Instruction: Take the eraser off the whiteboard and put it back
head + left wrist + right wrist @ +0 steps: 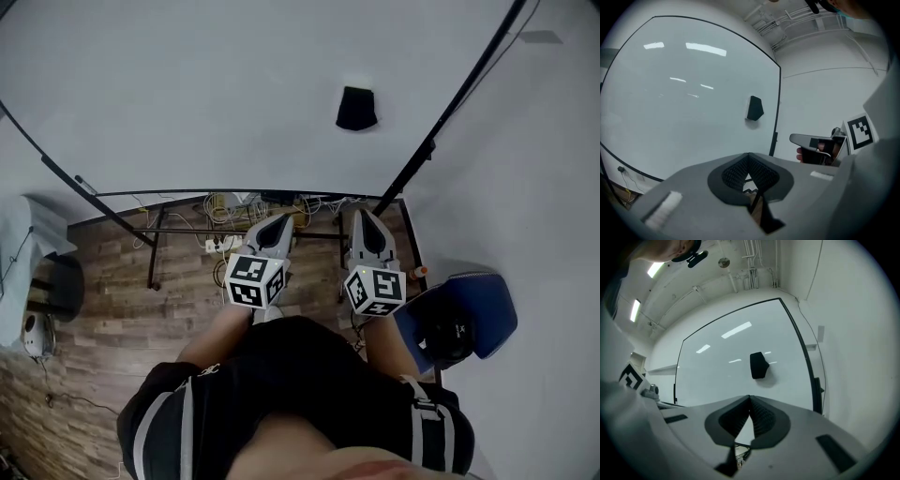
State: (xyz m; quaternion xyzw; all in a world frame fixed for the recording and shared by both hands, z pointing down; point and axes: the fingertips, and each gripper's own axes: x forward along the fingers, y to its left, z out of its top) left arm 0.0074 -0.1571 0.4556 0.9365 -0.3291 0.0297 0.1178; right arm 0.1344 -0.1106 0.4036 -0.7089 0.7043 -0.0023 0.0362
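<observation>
Black eraser (pixel 356 109) clings to the whiteboard (pixel 187 94) — wood-plank floor (pixel 112 309) beneath, cables (pixel 246 208) tangled.

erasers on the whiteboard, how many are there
1. The eraser is stuck on the whiteboard, toward its right edge and about halfway up. No other eraser shows in any view, and the rest of the board is bare.

The whiteboard (pixel 206 94) is white with a thin black frame; the eraser (pixel 356 109) at 12 o'clock is black. The left tool (pixel 279 220) and right tool (pixel 362 218) are grey with black ribbed pads (pixel 733 174) — each cube (pixel 255 281) white with black square markers. The floor (pixel 122 309) is brown wood planks; at 4 o'clock, a blue chair (pixel 489 314).
</observation>
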